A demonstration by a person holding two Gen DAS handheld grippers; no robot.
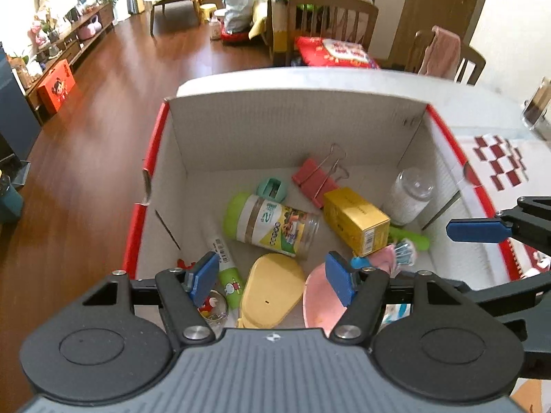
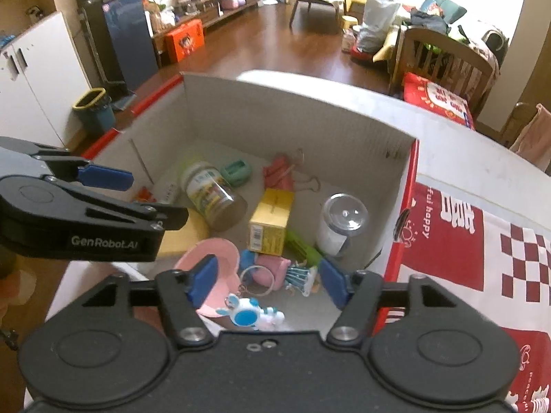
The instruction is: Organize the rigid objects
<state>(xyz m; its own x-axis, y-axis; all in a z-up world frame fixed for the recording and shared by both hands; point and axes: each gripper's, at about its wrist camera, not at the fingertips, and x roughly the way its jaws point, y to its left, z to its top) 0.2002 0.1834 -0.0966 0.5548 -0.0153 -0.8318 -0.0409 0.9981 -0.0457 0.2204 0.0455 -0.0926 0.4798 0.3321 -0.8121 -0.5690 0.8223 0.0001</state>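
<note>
A white cardboard box (image 1: 275, 130) with a red rim holds several rigid items: a green-lidded jar (image 1: 275, 225) on its side, a yellow carton (image 1: 354, 218), a pink binder clip (image 1: 315, 179), a clear jar (image 1: 409, 194), a yellow case (image 1: 272, 285) and a pink dish (image 1: 318, 296). My left gripper (image 1: 272, 275) hovers open above the yellow case with nothing between its pads. My right gripper (image 2: 267, 278) is open over the box's near right corner. A blue and white keychain toy (image 2: 248, 315) lies below it, free of the pads.
The box stands on a white table with a red-and-white checked sheet (image 2: 482, 247) to its right. A teal sharpener (image 1: 272, 189) and a green-capped tube (image 1: 229, 272) also lie inside. Chairs (image 1: 330, 17) stand beyond the table's far edge, over wooden floor.
</note>
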